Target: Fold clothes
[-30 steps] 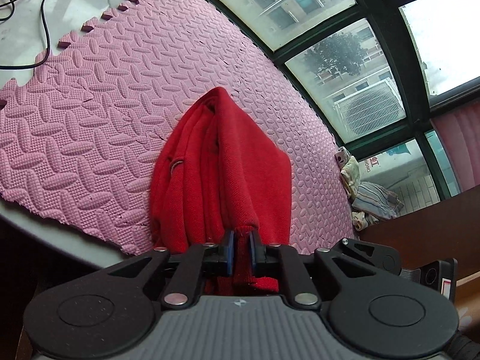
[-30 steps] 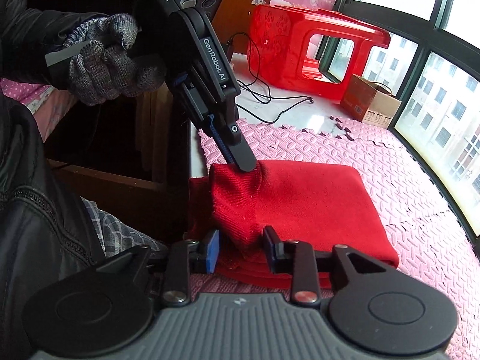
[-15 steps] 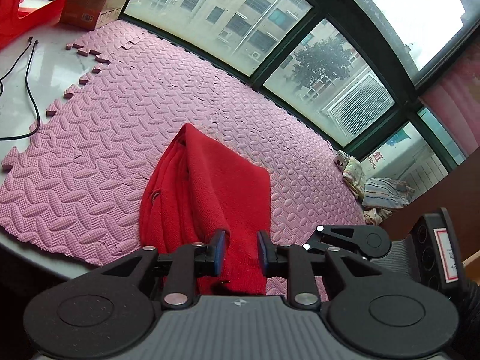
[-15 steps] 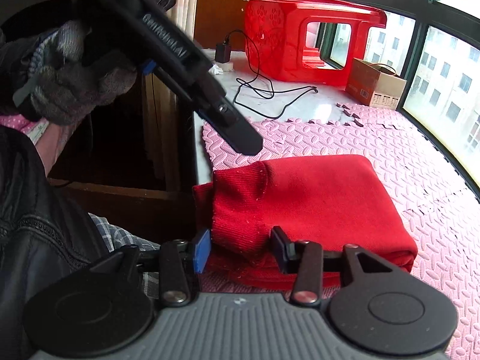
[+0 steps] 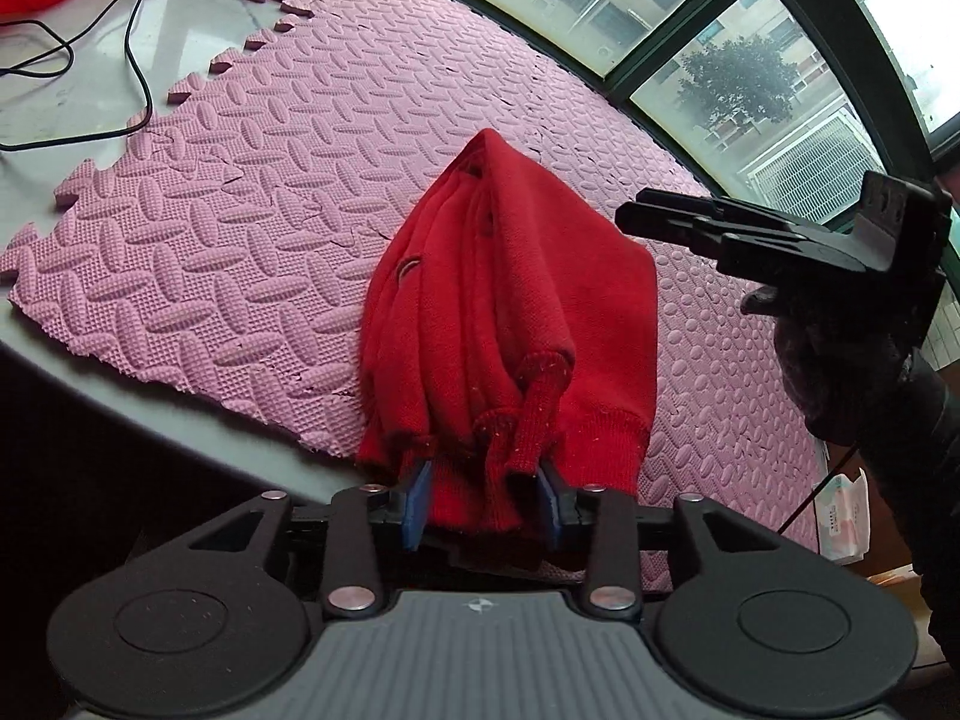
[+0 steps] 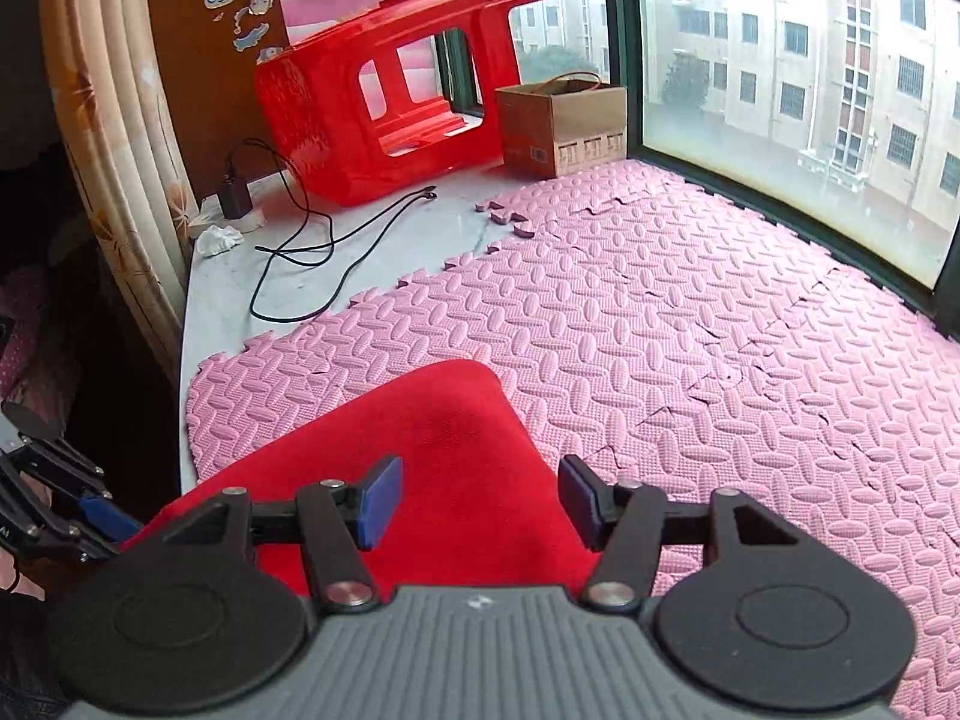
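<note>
Left wrist view: low, close, at the mat's (image 5: 420, 90) near edge, facing the window. Right wrist view: close above the mat (image 6: 690, 330), facing the stool (image 6: 390, 90) end. Shared: sweater (image 5: 510, 300) (image 6: 432, 450), mat, cable.

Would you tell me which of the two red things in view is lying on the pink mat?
The folded red sweater, lying under the open right gripper. The red plastic stool lies tipped over on the bare white sill instead.
</note>
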`<state>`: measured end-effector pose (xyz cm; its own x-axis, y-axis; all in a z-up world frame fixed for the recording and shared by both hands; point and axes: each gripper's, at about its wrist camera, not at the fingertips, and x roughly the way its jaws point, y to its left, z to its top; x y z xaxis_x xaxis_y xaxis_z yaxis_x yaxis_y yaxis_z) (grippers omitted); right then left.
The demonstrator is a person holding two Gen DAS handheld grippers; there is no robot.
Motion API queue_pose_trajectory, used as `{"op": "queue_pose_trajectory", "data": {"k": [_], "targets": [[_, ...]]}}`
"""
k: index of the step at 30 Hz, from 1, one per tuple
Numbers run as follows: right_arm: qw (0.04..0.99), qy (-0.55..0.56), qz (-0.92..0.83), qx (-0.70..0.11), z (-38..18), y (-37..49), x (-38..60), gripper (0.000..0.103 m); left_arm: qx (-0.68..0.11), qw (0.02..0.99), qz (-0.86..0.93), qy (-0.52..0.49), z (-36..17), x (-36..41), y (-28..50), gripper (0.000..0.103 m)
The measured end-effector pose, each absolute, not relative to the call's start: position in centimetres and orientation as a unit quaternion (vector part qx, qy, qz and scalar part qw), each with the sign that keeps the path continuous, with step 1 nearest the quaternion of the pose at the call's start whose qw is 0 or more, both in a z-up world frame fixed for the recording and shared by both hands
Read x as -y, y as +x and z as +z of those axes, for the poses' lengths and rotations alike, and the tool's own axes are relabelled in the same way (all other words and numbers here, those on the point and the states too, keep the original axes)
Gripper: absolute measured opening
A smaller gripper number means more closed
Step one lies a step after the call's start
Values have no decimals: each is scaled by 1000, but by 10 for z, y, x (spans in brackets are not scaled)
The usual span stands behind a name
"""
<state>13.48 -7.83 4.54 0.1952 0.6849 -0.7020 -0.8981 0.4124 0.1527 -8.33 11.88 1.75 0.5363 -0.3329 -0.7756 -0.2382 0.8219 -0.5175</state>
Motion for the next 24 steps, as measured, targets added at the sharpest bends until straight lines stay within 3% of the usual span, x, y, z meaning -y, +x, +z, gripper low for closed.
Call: {"op": "queue_pose_trajectory", "data": {"k": [5, 10, 13, 17, 24], "targets": [[722, -80, 520, -449, 8, 183, 68, 61, -493, 798, -29, -347, 4, -129, -84, 49], [669, -2, 530, -520, -17, 203, 76, 61, -484, 791, -52, -371, -4, -136, -80, 44], [668, 17, 526, -526, -20, 202, 87, 60, -480, 796, -67, -363, -6, -137, -73, 38], [680, 35, 511, -525, -18, 201, 107, 53, -478, 806, -83, -339, -3, -139, -61, 36], [737, 75, 439, -509, -10, 183, 170, 53, -467, 832, -100, -283, 6, -143, 0, 36]]}}
